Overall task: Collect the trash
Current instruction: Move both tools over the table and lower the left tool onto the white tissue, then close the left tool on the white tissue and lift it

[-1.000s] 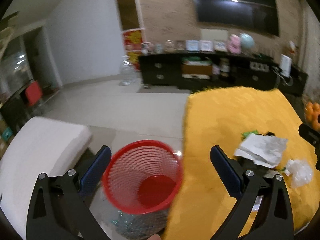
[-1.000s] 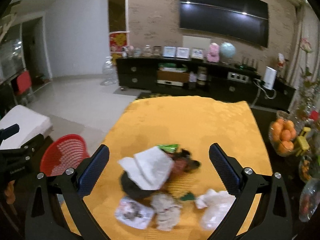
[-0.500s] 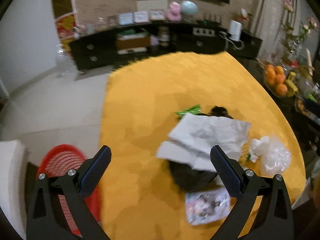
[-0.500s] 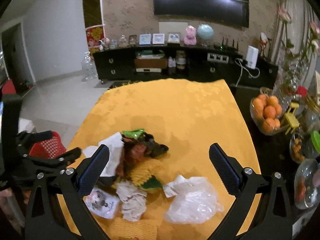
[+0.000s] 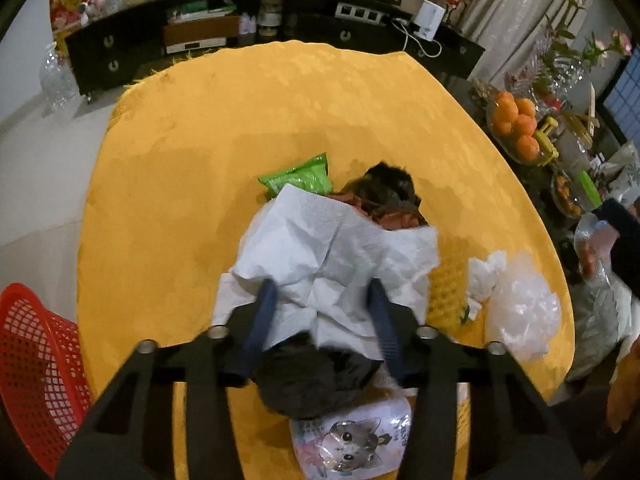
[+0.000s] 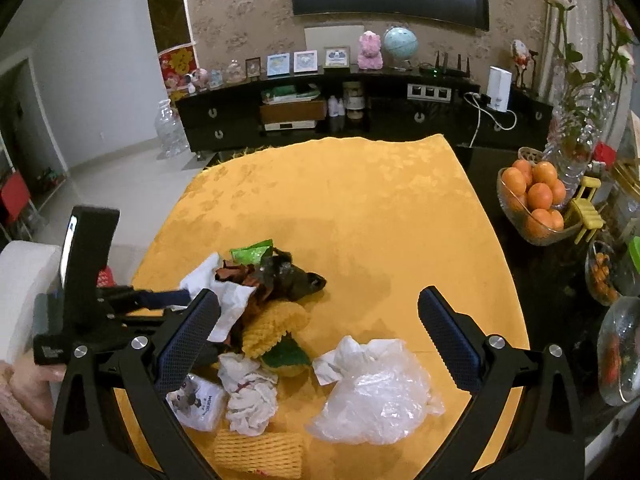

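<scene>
The left gripper (image 5: 322,304) has come down over the heap of rubbish near the desk's (image 5: 168,184) near edge, and its jaws have just been closing, narrowed from fully wide a moment ago onto the crumpled white paper (image 5: 332,248), whose folds bunch between the blue pads (image 5: 262,320). To do this well, the pinch should gather a thick fold of the sheet rather than a thin corner, and the lift should go straight up so the black bag (image 5: 320,384) underneath and the green wrapper (image 5: 300,178) are not dragged along. The red basket (image 5: 36,364) stands on the floor off the desk's left edge, the likely place for the paper. Compared with the earlier view, that basket sat squarely between the jaws; now it lies at the frame's left margin and the paper fills the middle. The right gripper (image 6: 318,334) hangs wide and empty above the clear plastic bag (image 6: 376,396) and the white wad (image 6: 250,392), closer to the heap than before
</scene>
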### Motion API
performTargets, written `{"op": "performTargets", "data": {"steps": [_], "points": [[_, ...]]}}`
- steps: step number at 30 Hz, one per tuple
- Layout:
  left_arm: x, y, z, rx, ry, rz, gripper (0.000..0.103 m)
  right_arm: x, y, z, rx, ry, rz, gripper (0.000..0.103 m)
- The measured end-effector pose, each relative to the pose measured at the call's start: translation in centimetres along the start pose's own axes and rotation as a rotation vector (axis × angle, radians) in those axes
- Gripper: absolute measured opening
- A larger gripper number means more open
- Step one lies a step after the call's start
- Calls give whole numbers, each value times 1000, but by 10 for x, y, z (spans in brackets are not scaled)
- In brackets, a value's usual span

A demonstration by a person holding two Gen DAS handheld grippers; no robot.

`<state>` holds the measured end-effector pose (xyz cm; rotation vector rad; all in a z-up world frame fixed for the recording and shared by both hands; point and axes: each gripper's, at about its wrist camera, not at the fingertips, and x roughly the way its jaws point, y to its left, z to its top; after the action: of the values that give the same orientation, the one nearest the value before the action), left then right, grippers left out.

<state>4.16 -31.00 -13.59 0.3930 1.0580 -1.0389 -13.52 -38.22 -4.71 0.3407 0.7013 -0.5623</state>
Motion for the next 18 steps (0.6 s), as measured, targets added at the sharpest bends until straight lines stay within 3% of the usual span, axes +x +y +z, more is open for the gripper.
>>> {"op": "performTargets", "data": {"steps": [1,3,5,18], "points": [[-1,1,-2,4,0,4,36,-1,0,0,1,-2,1,97],[-7,6,-7,-8,3,8,18,-2,-2,0,5,-4,5,97],[-16,18,-11,-52,-8,5,11,-2,-3,0,11,-3,12,97],[-89,60,-23,-165,-190,7,7,5,15,-3,-5,18,22,97]]}}
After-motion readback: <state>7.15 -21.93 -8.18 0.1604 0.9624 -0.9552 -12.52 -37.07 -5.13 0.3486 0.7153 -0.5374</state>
